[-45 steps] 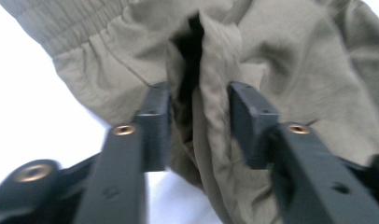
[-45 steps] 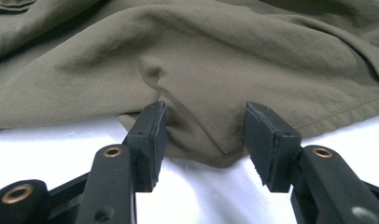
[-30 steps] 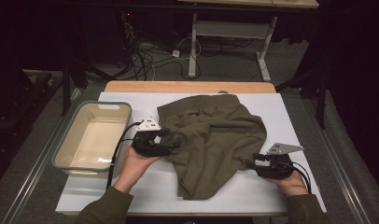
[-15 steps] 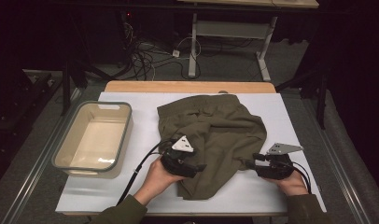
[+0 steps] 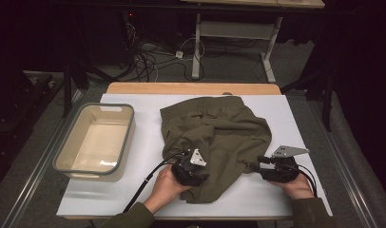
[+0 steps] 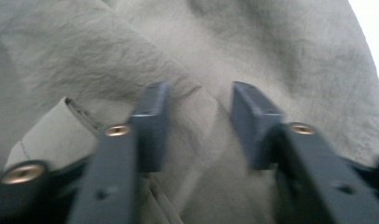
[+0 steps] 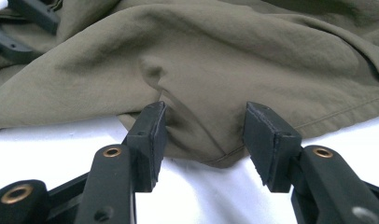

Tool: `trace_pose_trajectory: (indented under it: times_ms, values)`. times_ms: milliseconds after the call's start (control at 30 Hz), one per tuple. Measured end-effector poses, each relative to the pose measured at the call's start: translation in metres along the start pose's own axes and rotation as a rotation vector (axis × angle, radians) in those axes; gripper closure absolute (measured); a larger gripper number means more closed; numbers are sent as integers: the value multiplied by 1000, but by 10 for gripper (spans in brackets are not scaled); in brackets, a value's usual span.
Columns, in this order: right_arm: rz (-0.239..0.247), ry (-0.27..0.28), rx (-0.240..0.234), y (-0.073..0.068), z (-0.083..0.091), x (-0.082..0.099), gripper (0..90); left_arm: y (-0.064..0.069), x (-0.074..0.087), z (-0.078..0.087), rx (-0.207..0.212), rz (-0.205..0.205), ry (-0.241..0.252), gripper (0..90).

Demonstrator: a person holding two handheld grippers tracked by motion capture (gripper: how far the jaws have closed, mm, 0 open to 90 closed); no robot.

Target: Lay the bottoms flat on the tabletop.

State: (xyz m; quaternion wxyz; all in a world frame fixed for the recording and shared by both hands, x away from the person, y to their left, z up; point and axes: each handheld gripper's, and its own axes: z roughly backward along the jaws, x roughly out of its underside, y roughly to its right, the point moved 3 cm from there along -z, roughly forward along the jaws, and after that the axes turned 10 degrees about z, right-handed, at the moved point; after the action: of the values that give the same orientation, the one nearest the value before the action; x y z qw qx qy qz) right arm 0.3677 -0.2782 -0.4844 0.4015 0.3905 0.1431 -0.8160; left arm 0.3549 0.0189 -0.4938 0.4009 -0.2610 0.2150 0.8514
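A: Olive-green crumpled cloth garment [image 5: 215,137] lying mid-tabletop [image 5: 134,199], long axis running away from the near edge, near hem closest to both hands

B: Left claw [image 5: 200,173] down on the near-left part of the fabric, jaws just closing, a raised fold [image 6: 197,107] between them but pads not yet pressing on it

A: Right claw [image 5: 257,167] at the near-right hem, jaws half spread around a bunched corner [image 7: 201,135], fabric between, not clearly squeezed

B: Garment straight ahead of each claw, so next move likely a pinch, then a lift or fold away from the body

A: Versus a second ago: left hand gone from the garment's left edge, beside the beige plastic bin [image 5: 93,142], across and down to the near hem; right hand unmoved
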Motion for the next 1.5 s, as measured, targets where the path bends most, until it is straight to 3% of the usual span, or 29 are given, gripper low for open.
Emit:
trace_pose_trajectory:
  times_ms: [167, 333, 500, 667, 767, 867, 1033, 1167, 1367, 1500]
  values:
    - [1, 2, 2, 0, 0, 0, 505, -2, -1, 7, 26, -5, 6, 848]
    - [-1, 6, 3, 1, 1, 0, 505, -15, 0, 26, 17, 29, 49, 856]
    - [-2, 8, 4, 1, 2, 0, 505, -44, 8, 46, -34, 101, 77, 856]
    - [-4, 9, 4, 1, 2, 0, 505, -75, 20, 55, -82, 192, 63, 855]
    - [-1, 6, 3, 1, 1, 0, 505, -84, 25, 53, -95, 213, 57, 851]
    - [-2, 6, 3, 1, 1, 0, 504, -82, 24, 50, -94, 204, 57, 811]
    - [-10, 14, 6, 2, 4, 0, 501, -76, 22, 57, -82, 205, 103, 562]
    - [-16, 33, 12, 4, 8, -1, 490, -64, 20, 67, -31, 182, 129, 407]
    - [-35, 43, 17, 8, 15, 0, 472, -39, 23, 77, 66, 133, 152, 316]
    - [-23, 31, 11, 3, 13, 0, 472, -21, 26, 77, 116, 111, 153, 317]
